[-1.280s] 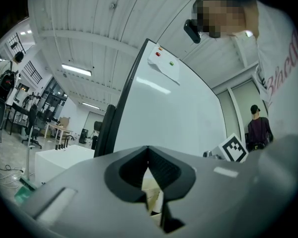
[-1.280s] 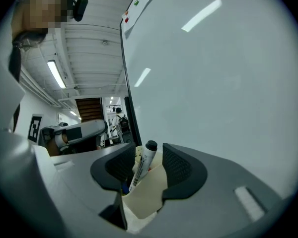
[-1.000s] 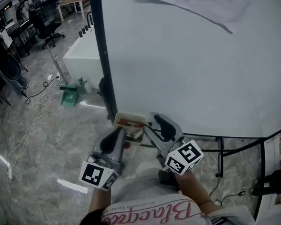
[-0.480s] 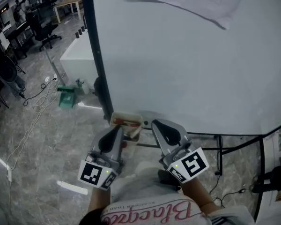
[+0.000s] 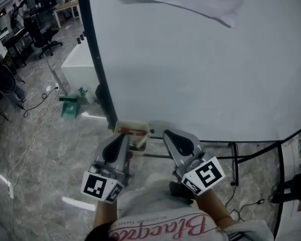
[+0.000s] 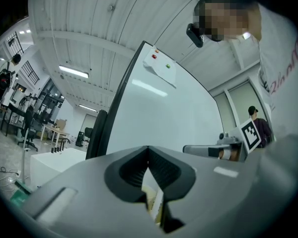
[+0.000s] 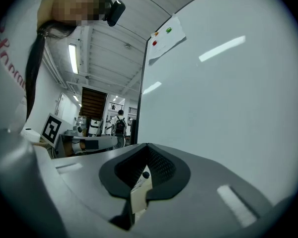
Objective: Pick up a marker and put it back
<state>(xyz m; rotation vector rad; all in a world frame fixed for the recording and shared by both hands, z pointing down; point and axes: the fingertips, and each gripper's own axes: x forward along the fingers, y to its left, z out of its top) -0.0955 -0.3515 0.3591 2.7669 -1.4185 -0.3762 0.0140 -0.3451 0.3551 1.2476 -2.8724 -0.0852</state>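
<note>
A red marker lies in the small cream holder box at the lower left corner of the whiteboard, just below centre in the head view. That is where the task would want it in the end. The left tongs point at the box from the lower left, pressed together with nothing pinched. Only the pale box edge shows through their notch. The right tongs, just right of the box, are also pressed together. In the right gripper view a small dark rounded tip and a pale strip show through the notch. I cannot tell whether that is a second marker caught there or something lying in the box beyond. So this could be tongs closing on a marker at the box for the lift, or tongs drawn shut beside a box whose marker is already back. The red marker's place in the box is the only thing settled.
</note>
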